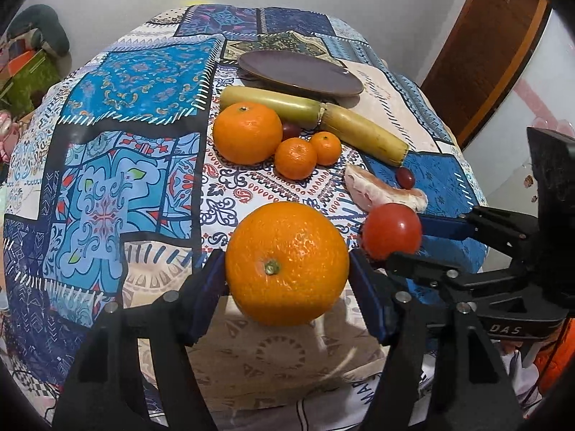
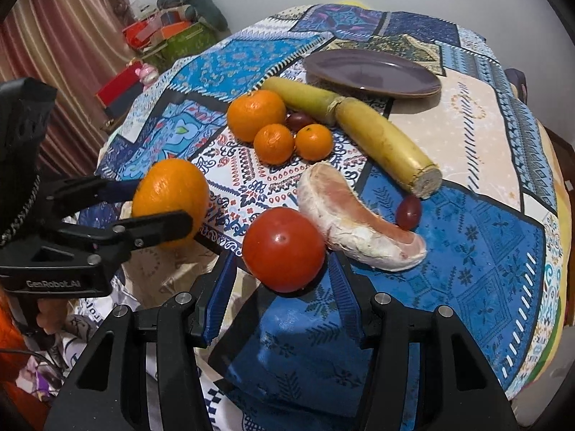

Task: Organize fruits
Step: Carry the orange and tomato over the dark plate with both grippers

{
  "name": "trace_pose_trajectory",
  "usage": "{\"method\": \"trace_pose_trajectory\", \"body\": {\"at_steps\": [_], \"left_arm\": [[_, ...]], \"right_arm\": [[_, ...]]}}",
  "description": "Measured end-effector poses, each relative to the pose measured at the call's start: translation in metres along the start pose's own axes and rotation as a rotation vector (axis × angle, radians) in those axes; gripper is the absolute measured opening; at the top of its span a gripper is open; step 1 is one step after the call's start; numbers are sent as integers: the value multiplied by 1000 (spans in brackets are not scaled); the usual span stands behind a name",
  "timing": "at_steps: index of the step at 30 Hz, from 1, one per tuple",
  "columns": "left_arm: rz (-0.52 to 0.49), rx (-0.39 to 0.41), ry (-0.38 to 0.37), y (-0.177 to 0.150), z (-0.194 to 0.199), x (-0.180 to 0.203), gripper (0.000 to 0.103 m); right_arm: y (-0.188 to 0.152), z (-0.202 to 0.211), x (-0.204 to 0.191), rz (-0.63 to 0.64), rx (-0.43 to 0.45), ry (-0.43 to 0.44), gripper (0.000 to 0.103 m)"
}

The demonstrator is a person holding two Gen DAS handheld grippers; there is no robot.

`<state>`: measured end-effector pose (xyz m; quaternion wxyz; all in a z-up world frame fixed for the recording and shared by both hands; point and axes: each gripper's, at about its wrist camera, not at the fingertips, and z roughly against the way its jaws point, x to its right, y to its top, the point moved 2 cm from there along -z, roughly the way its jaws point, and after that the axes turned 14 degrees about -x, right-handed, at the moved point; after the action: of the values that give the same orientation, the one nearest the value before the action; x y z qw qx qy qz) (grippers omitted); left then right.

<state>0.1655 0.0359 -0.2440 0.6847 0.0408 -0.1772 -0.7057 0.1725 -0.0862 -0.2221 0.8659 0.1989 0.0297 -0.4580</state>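
Note:
My left gripper (image 1: 287,269) is shut on a large orange (image 1: 287,262), its blue pads pressing both sides near the table's front edge. The right wrist view shows this left gripper (image 2: 161,204) side-on around the orange (image 2: 169,194). My right gripper (image 2: 282,262) is shut on a red tomato (image 2: 284,248), just right of the orange. The left wrist view has the right gripper (image 1: 395,240) and the tomato (image 1: 391,230) at right. Farther back lie a medium orange (image 1: 248,133), two small mandarins (image 1: 295,158), a peeled pomelo segment (image 2: 359,222) and a brown plate (image 1: 302,72).
A long yellow-green stalk in two pieces (image 1: 312,115) lies between the plate and the mandarins. One dark grape (image 2: 409,212) sits by the pomelo, another (image 1: 290,130) behind the mandarins. The patterned tablecloth (image 1: 118,136) drops off on all sides. Boxes and clutter (image 2: 169,36) stand beyond the table's left.

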Motion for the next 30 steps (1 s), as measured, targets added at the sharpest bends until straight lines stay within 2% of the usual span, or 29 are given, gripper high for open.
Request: {"method": "trace_pose_trajectory", "body": {"at_steps": [4,7,14,21,30], "left_arm": [[7,1,1,2,-1,-2,68],[9,4,6,3,0,-2,68],[-2,34,25,7,13,3,67],[-20,134,51,23,50,8,67],[-36,267,76,50,95,15,67]], "right_arm": [[5,-6,-2,10,-10,-13,51],[7,-7,-3,11,-8,-19,47],[6,1,-2,14,20,-24,45],[8,49,2,-8,164,-83,45],[29,113,16,-48,345,-152,45]]}}
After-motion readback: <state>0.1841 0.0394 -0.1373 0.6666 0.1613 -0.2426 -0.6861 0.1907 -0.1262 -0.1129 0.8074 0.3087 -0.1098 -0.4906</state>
